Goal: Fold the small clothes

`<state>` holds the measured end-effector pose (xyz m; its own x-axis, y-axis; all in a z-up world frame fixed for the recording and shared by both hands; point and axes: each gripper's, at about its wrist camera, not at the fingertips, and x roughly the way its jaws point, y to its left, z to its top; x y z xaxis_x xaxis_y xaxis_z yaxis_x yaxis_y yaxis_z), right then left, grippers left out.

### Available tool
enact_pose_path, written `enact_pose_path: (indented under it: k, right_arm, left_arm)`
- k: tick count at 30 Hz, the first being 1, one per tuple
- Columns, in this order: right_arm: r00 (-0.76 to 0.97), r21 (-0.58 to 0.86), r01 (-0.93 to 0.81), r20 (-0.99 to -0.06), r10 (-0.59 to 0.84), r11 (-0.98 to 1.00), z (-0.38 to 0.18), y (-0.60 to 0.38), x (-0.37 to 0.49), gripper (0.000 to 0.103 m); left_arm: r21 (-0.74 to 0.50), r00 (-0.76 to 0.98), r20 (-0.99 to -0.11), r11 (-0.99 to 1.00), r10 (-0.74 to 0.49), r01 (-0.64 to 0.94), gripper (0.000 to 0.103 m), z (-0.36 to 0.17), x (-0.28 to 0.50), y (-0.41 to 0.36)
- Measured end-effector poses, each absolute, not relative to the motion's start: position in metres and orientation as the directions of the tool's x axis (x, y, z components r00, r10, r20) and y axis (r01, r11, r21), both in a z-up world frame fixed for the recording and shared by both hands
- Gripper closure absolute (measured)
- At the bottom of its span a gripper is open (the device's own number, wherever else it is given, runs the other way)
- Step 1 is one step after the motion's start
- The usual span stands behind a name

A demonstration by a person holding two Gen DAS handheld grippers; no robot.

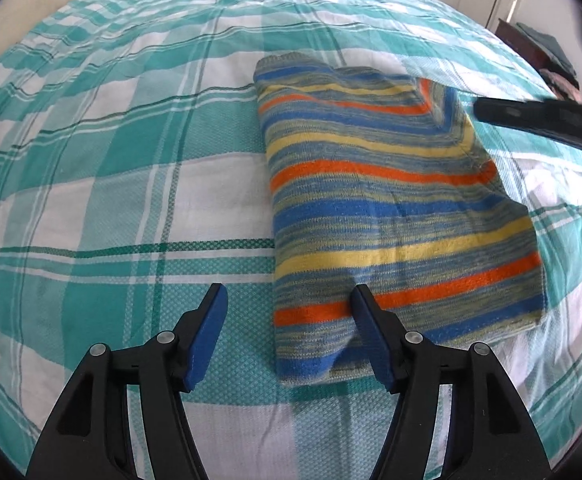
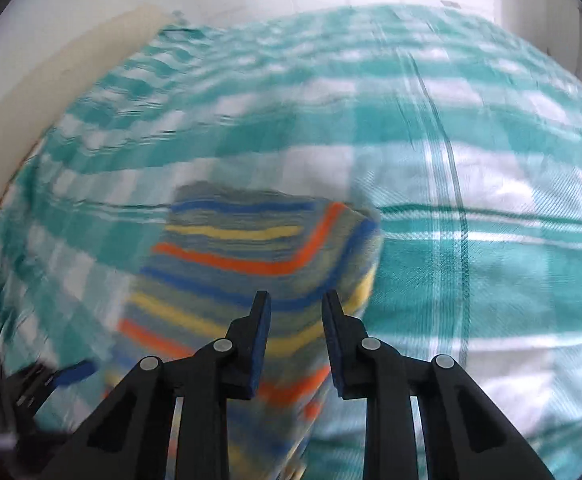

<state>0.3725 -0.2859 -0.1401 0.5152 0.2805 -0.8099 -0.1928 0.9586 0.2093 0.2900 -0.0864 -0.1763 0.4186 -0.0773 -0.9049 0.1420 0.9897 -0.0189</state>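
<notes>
The left tool (image 1: pixel 289 298) points steeply downward, its blue-padded jaws spread wide with nothing pinched between them. The right tool (image 2: pixel 295 306) also tilts down, jaws narrowly parted and gripping nothing. Seen from the left wrist, the right tool reaches in from about three o'clock, blurred.

Bright daylight — right view motion-blurred

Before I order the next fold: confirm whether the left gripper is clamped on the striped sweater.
No: the left gripper stands open, one finger over the striped sweater, the other over the bedsheet.
</notes>
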Motion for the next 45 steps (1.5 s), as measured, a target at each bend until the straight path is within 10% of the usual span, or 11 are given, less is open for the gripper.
enact_pose_path:
  k: [13,22,28,30,32,45]
  right_arm:
    - [0.423,0.305,-0.252,-0.819,0.388,0.918,-0.157,-0.309,0.237,0.042]
    - [0.439,0.585,-0.128,-0.691,0.574,0.801,-0.166,-0.356,0.364,0.029]
    - [0.355,0.724,-0.097,-0.616,0.703,0.683,-0.227,-0.336,0.430,0.033]
    - [0.355,0.735,-0.109,-0.600,0.717,0.669,-0.232,-0.324,0.441,0.044]
    - [0.343,0.725,-0.101,-0.618,0.708,0.682,-0.236,-0.317,0.449,0.080]
    - [0.463,0.601,-0.322,-0.574,0.675,0.732,-0.103,-0.300,0.421,0.080]
  left_arm:
    - [-0.215,0.476,-0.846,0.970,-0.241,0.110,0.017,-0.157,0.248,-0.022]
    - [-0.334,0.365,-0.845,0.919,-0.391,0.210,0.021,-0.196,0.291,-0.057]
    - [-0.422,0.337,-0.798,0.862,-0.500,0.281,0.022,-0.204,0.295,-0.078]
    - [-0.425,0.334,-0.799,0.863,-0.500,0.275,0.035,-0.208,0.300,-0.082]
    - [-0.425,0.339,-0.804,0.871,-0.488,0.245,0.077,-0.210,0.305,-0.079]
    - [-0.387,0.468,-0.721,0.857,-0.511,0.340,0.080,-0.106,0.279,-0.087]
